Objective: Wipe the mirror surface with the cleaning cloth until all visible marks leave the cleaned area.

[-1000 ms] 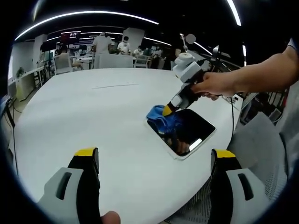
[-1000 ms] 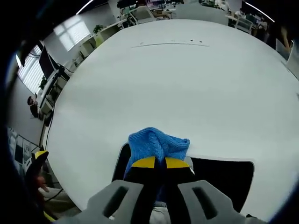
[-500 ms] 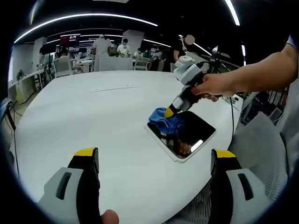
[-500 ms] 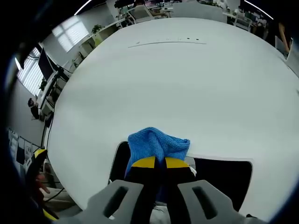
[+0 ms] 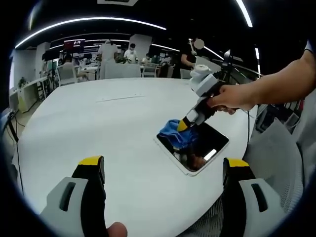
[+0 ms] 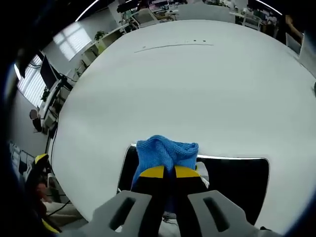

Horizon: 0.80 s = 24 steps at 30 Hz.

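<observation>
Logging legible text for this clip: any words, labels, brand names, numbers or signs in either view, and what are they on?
None can be read.
Mirror, blue cloth, white table, right gripper, left gripper: no print visible.
Screen on the far wall in the left gripper view: lit, but too small and blurred to read.

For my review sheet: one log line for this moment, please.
right gripper: shut on blue cloth | cloth: pressed on mirror | left gripper: open, idle over white table
</observation>
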Available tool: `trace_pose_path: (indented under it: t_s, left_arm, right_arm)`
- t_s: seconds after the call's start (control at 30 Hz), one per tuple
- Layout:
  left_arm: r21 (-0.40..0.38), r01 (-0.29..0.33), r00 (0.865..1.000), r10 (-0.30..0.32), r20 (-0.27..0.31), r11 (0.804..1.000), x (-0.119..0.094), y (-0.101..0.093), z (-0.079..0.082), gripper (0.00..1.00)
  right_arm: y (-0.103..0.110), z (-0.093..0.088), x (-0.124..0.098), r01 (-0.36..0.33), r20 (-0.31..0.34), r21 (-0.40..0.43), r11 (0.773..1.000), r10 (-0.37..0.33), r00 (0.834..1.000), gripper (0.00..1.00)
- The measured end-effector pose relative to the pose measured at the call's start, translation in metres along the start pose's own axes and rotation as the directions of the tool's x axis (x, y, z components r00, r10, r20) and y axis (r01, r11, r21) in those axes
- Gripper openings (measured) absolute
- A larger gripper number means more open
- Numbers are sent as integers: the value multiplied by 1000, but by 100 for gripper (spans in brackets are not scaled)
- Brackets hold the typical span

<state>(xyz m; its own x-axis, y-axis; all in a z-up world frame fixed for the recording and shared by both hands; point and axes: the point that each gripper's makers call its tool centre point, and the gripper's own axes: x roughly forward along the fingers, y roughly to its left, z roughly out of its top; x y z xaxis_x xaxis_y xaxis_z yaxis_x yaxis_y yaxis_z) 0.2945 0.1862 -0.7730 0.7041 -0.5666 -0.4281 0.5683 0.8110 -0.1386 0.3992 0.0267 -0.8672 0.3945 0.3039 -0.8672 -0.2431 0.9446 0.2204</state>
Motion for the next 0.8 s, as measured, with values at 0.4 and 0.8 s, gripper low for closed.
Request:
trace_pose_path:
  t_s: [0.4, 0.8]
  left_arm:
    - [-18, -22, 1000, 22, 6, 1000, -1, 3, -2, 99]
    - [-45, -3, 1000, 4, 22, 999, 0, -6, 0, 99]
  right_arm:
    - [7, -26, -13, -17, 34, 34, 999, 16, 999, 0]
    - [15, -47, -21, -30, 12, 29, 999, 30, 999, 0]
